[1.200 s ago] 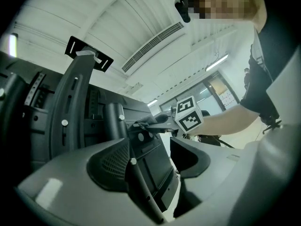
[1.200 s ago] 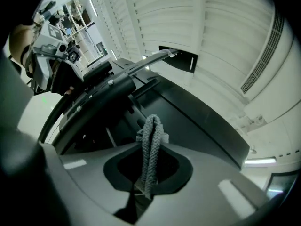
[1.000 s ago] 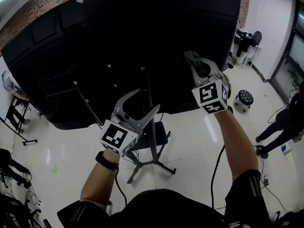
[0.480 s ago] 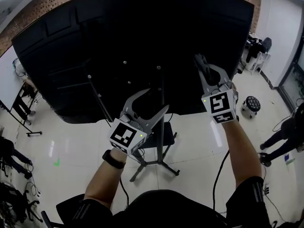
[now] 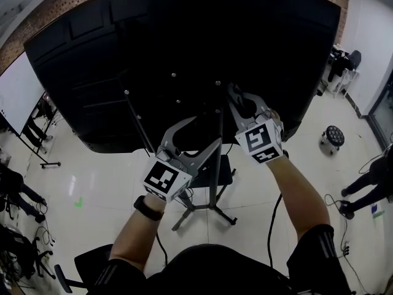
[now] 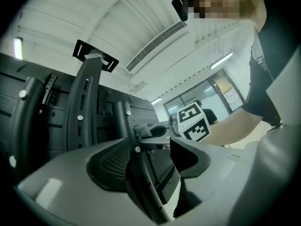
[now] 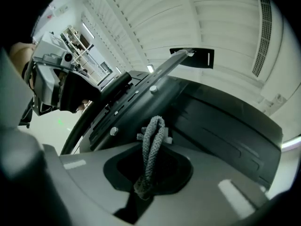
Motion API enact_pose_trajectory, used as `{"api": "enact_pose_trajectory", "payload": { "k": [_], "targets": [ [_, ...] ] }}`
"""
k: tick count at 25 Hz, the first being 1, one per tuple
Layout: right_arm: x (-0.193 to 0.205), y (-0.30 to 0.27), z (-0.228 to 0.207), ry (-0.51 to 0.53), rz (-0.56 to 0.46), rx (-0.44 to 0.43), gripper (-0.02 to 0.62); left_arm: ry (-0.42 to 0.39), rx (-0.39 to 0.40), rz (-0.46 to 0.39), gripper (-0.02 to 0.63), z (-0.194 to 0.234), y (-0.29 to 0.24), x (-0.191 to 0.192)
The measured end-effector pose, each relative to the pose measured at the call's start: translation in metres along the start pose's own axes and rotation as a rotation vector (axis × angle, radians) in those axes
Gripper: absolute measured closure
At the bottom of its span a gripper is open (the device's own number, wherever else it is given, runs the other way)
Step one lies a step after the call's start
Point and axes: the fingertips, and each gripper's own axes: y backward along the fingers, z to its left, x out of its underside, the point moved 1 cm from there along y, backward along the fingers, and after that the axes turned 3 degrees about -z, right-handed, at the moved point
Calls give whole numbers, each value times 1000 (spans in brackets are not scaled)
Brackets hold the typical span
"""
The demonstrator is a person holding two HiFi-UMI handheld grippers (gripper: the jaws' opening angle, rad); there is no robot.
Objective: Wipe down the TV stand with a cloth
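Observation:
The big black TV (image 5: 184, 48) shows its back, mounted on a black stand with an upright column (image 5: 214, 165) and splayed feet. My right gripper (image 5: 236, 98) is shut on a fold of grey knitted cloth (image 7: 153, 142), held up against the mounting bracket (image 7: 155, 76) on the TV's back panel (image 7: 221, 126). My left gripper (image 5: 199, 131) is open just left of it, and a black bar of the stand (image 6: 124, 126) runs up between its jaws. The right gripper's marker cube (image 6: 193, 122) shows beyond that bar.
The stand's feet (image 5: 206, 211) rest on a glossy white floor, with a cable (image 5: 270, 226) trailing beside them. A round stool (image 5: 331, 137) and a standing person (image 5: 368, 189) are at the right. A chair (image 5: 67, 275) and seated people (image 5: 18, 195) are at the left.
My right gripper has swung left and inward with the cloth, from the TV's right part to the bracket near the column. The left gripper has kept its place, still open.

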Motion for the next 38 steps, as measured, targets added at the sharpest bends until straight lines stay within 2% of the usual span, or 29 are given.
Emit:
{"api": "enact_pose_trajectory", "payload": {
  "k": [4, 11, 22, 26, 32, 38],
  "targets": [
    [5, -2, -3, 18, -2, 4, 569, 4, 5, 16, 314, -3, -1, 8],
    [25, 20, -35, 35, 23, 82, 569, 11, 28, 19, 314, -11, -16, 14],
    [78, 71, -102, -15, 98, 234, 569, 2, 78, 6, 314, -36, -47, 17],
    [86, 80, -109, -24, 105, 249, 569, 5, 76, 14, 314, -42, -50, 22],
    [72, 81, -100, -54, 19, 229, 569, -9, 51, 18, 314, -39, -45, 19],
    [16, 72, -79, -26, -104, 177, 569, -2, -5, 27, 314, -19, -22, 14]
  ]
}}
